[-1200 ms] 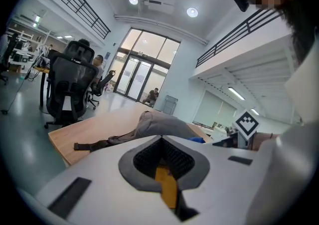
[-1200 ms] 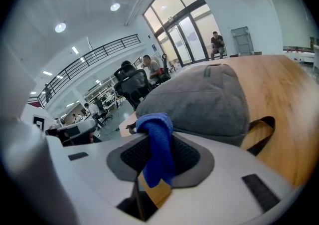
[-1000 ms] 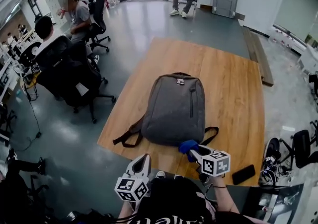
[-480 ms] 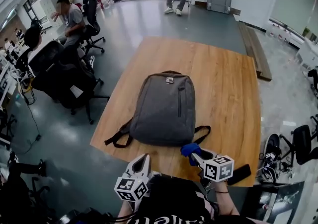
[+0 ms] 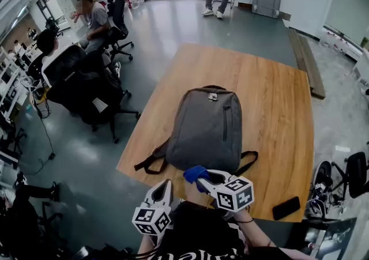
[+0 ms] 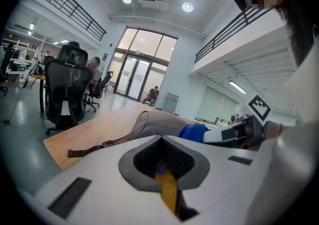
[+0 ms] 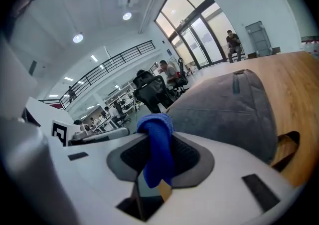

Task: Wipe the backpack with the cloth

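The right gripper clamped a bunched blue cloth, part-hidden between its jaws, by the grey fabric backpack; the left gripper was closed, empty.

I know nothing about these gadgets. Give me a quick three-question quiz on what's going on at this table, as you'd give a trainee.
1. True or false: the left gripper holds the blue cloth.
2. The grey fabric backpack lies on: A the wooden table; B a black office chair; C the floor.
3. Fill in: the left gripper's jaws stand ____.

Key
1. False: the right gripper is shut on the cloth.
2. A.
3. Together, with nothing between them.
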A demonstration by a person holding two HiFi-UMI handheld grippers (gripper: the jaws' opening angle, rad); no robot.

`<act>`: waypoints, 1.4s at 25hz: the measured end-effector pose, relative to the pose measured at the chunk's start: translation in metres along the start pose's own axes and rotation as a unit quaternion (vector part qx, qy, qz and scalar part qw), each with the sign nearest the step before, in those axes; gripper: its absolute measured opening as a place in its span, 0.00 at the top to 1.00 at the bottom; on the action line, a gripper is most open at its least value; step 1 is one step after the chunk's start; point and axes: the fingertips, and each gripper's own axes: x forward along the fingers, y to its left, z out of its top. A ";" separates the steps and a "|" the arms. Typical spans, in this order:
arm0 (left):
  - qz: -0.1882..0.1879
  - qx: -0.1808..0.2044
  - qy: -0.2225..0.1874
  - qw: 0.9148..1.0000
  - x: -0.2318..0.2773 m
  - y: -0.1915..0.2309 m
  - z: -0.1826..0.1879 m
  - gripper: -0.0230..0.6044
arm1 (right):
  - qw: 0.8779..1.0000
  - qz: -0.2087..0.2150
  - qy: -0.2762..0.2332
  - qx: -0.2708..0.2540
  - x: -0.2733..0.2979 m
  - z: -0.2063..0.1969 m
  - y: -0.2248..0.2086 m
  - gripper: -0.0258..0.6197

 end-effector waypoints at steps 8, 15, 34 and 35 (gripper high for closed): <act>0.012 -0.010 -0.015 1.000 -0.005 0.057 0.030 0.97 | 0.999 0.043 0.002 -0.011 0.084 0.041 0.045 0.78; -0.017 -0.009 -0.010 1.000 0.008 0.071 0.039 0.97 | 1.000 0.015 0.006 -0.005 0.108 0.054 0.032 0.78; -0.098 0.007 0.012 0.995 0.064 0.045 0.050 0.97 | 0.957 -0.237 -0.116 0.122 -0.096 0.038 -0.120 0.78; -0.100 0.008 0.013 0.995 0.066 0.044 0.050 0.97 | 0.952 -0.250 -0.121 0.129 -0.105 0.034 -0.127 0.78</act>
